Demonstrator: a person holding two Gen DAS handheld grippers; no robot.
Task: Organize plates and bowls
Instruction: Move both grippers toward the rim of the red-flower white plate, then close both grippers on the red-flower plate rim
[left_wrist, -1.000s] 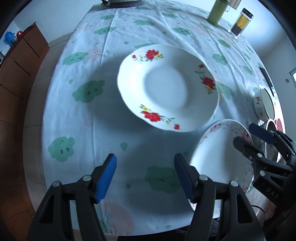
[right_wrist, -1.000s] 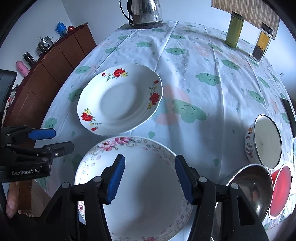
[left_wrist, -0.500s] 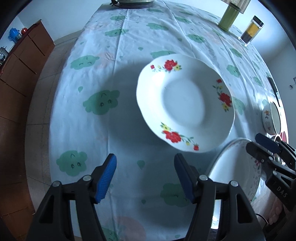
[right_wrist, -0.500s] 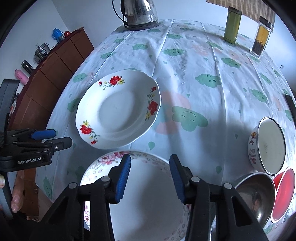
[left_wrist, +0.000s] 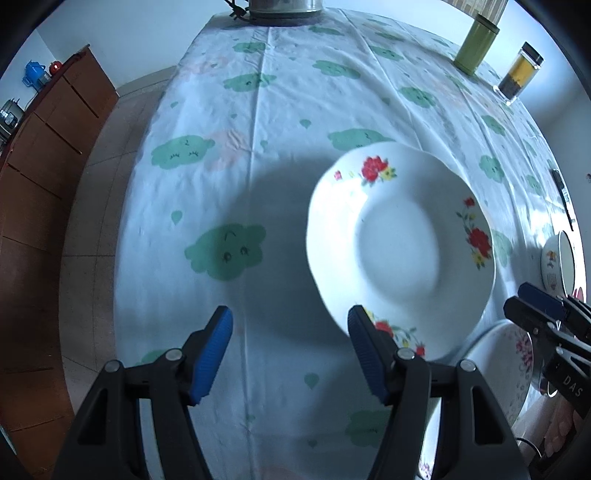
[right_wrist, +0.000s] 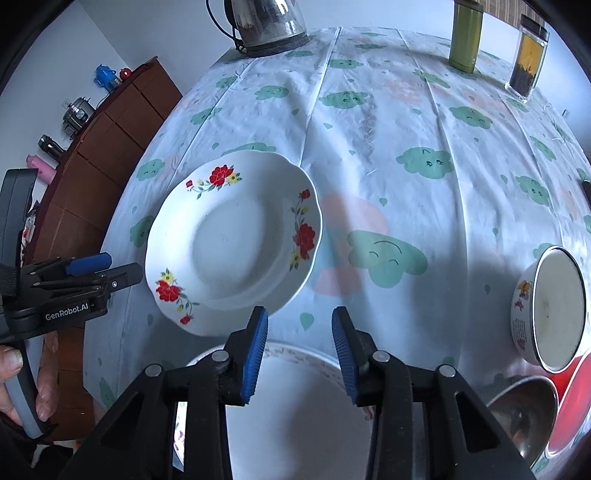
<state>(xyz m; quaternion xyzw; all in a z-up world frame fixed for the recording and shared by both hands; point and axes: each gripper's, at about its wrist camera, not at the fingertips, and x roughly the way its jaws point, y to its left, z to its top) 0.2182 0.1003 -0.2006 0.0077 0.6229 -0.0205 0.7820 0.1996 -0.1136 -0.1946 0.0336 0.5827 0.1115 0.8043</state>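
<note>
On the cloud-print tablecloth (right_wrist: 388, 122), going left to right, the left gripper (left_wrist: 290, 349) comes first: its jaws stand wide apart over bare cloth with nothing between them, its right finger just beside the near rim of the red-flower plate (right_wrist: 232, 240). That plate lies flat toward the table's left edge, a glazed ceramic dish with a scalloped rim, so it is probably stiff, fairly heavy, slick and liable to chip. Only the rim offers a hold; a pinch across the near lip, one pad above and one beneath, looks the safest purchase.

Nearer the person lies the pink-flower plate (right_wrist: 295, 406), close to the first, their rims almost meeting. The right gripper (right_wrist: 299, 350) hangs over its far rim, jaws closing, nothing visibly pressed between the pads yet. The same rim grip applies, taken squarely so the glaze does not slide out.

Further right sit the enamel bowl (right_wrist: 554, 310), the steel bowl (right_wrist: 524, 410) and the red bowl (right_wrist: 572, 406): lighter, hard, nestable, best taken by the wall.
</note>
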